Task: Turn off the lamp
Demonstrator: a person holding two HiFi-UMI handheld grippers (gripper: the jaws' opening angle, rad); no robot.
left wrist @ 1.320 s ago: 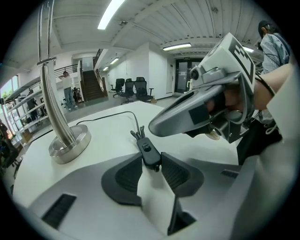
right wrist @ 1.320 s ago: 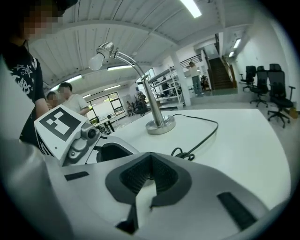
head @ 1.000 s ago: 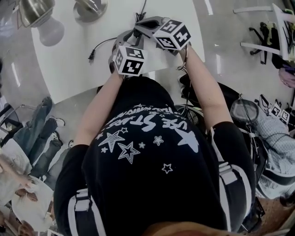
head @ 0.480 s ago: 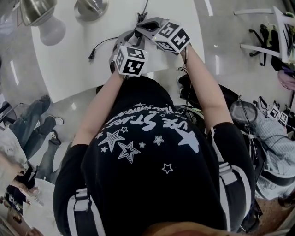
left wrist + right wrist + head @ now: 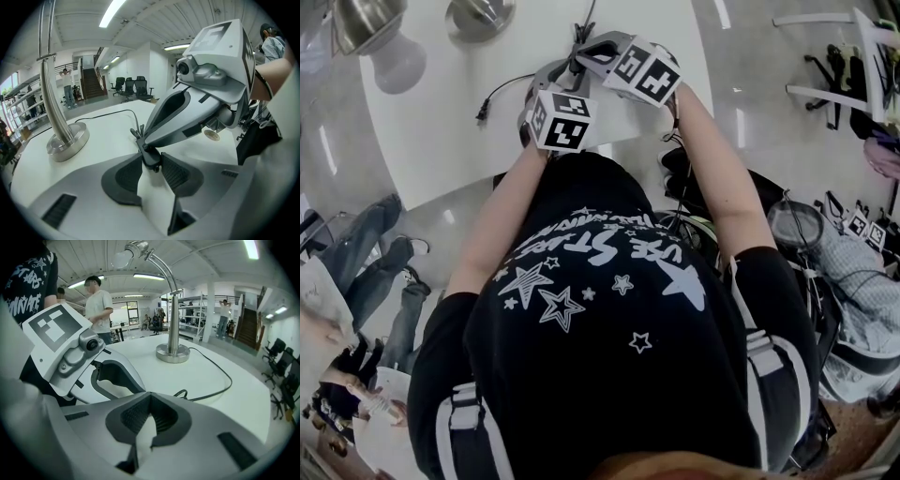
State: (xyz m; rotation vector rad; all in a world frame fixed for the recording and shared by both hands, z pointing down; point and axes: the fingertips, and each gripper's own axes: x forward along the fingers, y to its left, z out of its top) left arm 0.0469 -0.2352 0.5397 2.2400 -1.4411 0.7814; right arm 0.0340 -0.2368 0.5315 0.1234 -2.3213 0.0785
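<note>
1. One lamp (image 5: 172, 353) stands on its steel base toward the table's (image 5: 459, 122) far left edge. Its bulb (image 5: 123, 258) looks bright, so I judge it is not yet off.
2. Its cord (image 5: 229, 379) loops across the table to a small black switch (image 5: 149, 154) close to the near edge, in front of the person.
3. Left gripper (image 5: 151, 161): the jaws are clamped on the switch, one pad on each side. I cannot tell whether the switch rests on the table or is held just above it.
4. Right gripper (image 5: 150, 397): the jaws are closed tip to tip with nothing between them. In the left gripper view that closed tip bears on the top of the switch.
5. Step in hand, as I read it: pressing the switch button with the right tip while the left gripper steadies the body.
6. To do it well:
   - Hold the left grip firm and level so the switch cannot roll.
   - Push the right tip squarely on the button, along its travel and not across it.
   - Avoid tugging the cord, which could drag the base.
   - Watch the bulb go dark before letting go.
</note>
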